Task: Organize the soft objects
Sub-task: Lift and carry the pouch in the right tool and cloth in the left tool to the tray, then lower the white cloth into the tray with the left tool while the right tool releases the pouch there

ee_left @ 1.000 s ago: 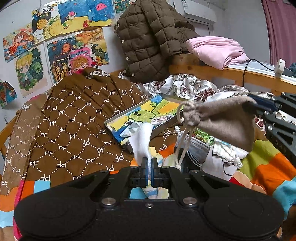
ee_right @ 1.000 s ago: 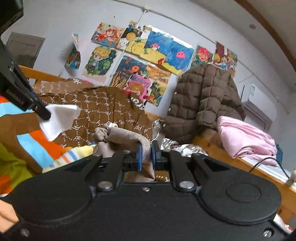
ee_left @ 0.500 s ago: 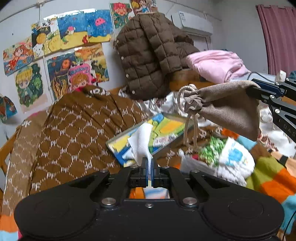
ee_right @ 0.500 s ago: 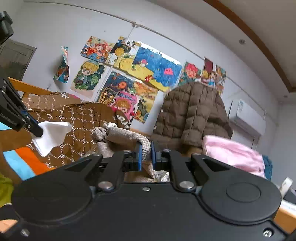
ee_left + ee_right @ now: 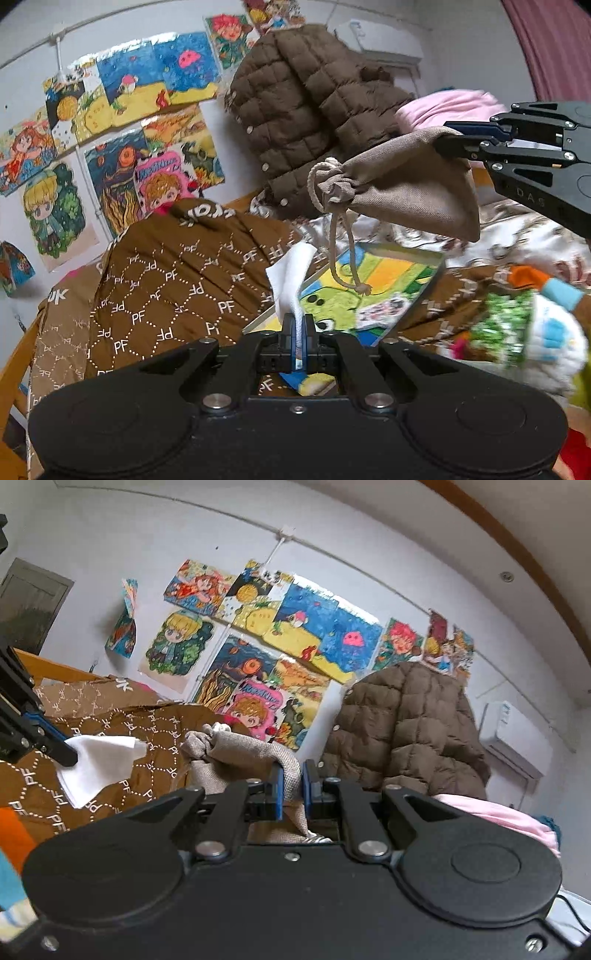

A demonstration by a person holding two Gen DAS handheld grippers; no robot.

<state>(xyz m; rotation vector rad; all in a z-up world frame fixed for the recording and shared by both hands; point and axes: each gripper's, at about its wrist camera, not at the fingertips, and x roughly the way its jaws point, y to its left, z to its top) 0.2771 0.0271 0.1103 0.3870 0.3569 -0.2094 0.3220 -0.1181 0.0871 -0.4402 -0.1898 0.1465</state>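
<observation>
2 jaws pinch: left white cloth, right drawstring pouch.

Coarse woven beige cloth pouch, soft white cloth, quilted brown jacket.

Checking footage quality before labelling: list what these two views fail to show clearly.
- Knitted toy, left wrist view: motion-blurred, its shape is unreadable.
- Picture tray, left wrist view: near edge hidden behind the left gripper and white cloth.
- Drawstring pouch, right wrist view: lower part hidden by the right gripper; contents unseen in either view.
- Pink bundle, right wrist view: partly behind the gripper body.
</observation>
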